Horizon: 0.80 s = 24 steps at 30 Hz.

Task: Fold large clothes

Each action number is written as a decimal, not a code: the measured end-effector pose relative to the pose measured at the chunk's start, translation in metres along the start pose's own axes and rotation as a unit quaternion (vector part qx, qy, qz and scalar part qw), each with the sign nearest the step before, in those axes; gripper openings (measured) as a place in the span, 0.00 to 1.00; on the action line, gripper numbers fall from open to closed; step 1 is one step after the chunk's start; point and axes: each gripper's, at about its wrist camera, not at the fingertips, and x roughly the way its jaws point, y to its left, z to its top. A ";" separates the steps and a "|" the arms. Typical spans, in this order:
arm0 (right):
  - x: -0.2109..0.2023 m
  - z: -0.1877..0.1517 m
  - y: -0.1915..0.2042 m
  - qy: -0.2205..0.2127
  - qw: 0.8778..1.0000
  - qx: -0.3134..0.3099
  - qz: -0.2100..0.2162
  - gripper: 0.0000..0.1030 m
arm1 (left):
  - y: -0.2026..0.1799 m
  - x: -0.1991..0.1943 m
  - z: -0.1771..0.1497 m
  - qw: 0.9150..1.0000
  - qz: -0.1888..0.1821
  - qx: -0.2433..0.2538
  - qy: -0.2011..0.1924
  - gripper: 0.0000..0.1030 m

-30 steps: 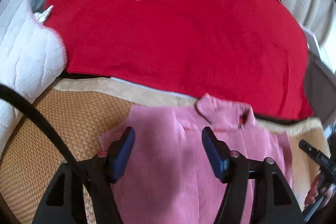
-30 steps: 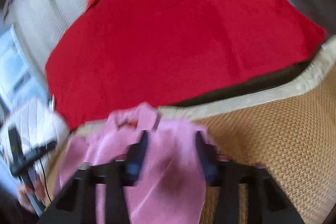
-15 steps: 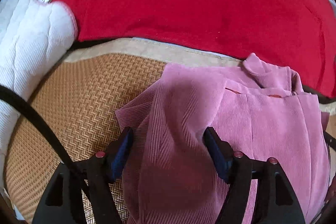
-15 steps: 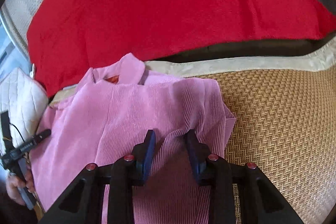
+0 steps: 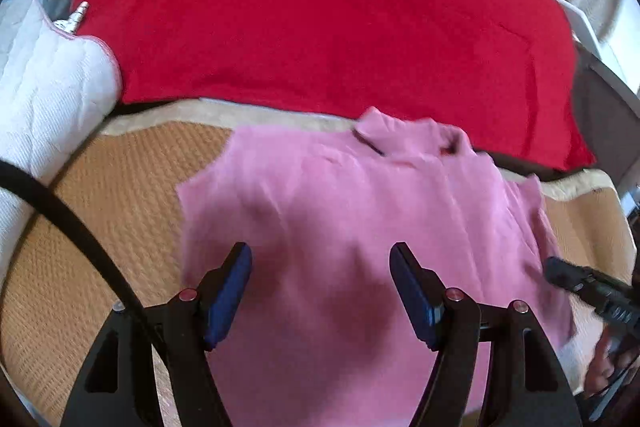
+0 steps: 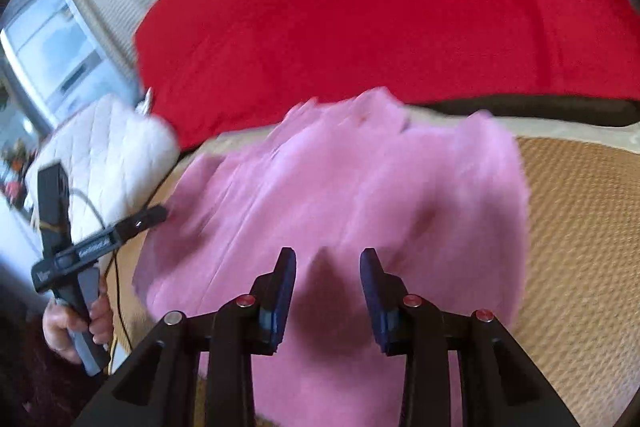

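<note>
A pink ribbed garment (image 5: 360, 211) lies on the woven tan mat (image 5: 100, 211), its collar toward the red blanket; it also shows in the right wrist view (image 6: 360, 187). My left gripper (image 5: 320, 267) is open wide above the garment's left part, with nothing between its blue pads. My right gripper (image 6: 328, 267) is open above the garment's right part; a small peak of pink cloth rises between its jaws, untouched as far as I can see. Both views are motion-blurred.
A red blanket (image 5: 320, 19) covers the sofa back behind the mat. A white quilted cushion (image 5: 44, 79) sits at the left. A black cable (image 5: 72, 223) crosses the left view. The mat (image 6: 580, 227) extends to the right.
Both grippers have pulled back and up from the garment. The right gripper's jaws have opened wider. The garment now lies flatter, its shoulders spread on the mat.
</note>
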 end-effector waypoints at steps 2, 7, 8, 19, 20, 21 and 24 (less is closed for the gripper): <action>0.005 -0.013 0.009 0.013 1.000 -0.004 -0.002 0.36 | -0.011 0.000 -0.009 1.000 0.002 0.012 0.007 0.70; 0.015 -0.034 0.012 0.028 0.999 -0.007 -0.029 0.36 | -0.016 0.019 -0.033 0.997 0.043 0.044 0.036 0.70; 0.016 -0.037 0.012 0.029 0.999 -0.008 -0.033 0.37 | -0.019 0.019 -0.040 0.997 0.050 0.049 0.044 0.71; 0.002 -0.043 0.045 0.004 0.999 -0.044 -0.015 0.36 | -0.020 -0.003 -0.058 0.997 0.061 0.041 0.029 0.71; 0.009 -0.045 0.046 0.017 0.998 -0.047 -0.024 0.36 | -0.020 -0.004 -0.062 0.997 0.067 0.039 0.027 0.72; 0.015 -0.047 0.046 0.027 0.998 -0.048 -0.035 0.35 | -0.019 -0.004 -0.064 0.996 0.071 0.038 0.026 0.72; 0.024 -0.050 0.043 0.039 0.997 -0.049 -0.043 0.35 | -0.020 0.000 -0.069 0.995 0.083 0.042 0.032 0.72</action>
